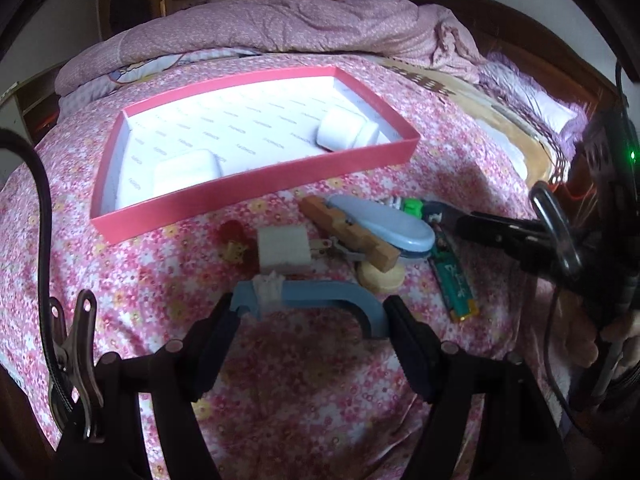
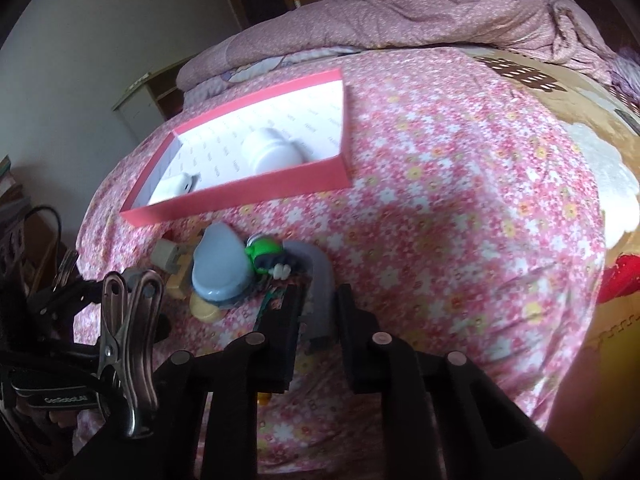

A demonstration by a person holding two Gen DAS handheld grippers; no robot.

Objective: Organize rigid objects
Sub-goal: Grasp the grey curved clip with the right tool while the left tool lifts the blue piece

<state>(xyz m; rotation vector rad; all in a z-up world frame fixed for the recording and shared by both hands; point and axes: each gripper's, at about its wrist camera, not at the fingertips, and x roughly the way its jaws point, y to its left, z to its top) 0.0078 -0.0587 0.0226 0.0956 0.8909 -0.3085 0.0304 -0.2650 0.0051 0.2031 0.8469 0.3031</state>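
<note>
- A grey bracket is lying at the right edge of the pile on the near part of the flowered bedspread. Its near end is sitting between the fingers of the right gripper, which are drawn close together and appear to be pinching it.
- A blue hook with a wad of white tape is sitting just near of the pile. The left gripper is spanning it end to end, fingers spread wide, and both pads seem to be pressing on its ends.
- The rest of the pile is waiting beside them: a light blue case, a wooden block, a white plug and a green toy.
- The pink box is standing farther off to the left, with two white cases already lying inside.
- Judging by this, both hands are in the picking-up step. Next, each piece is going to need lifting clear of its neighbours, carrying over the box's near wall and setting down on bare floor inside.
</note>
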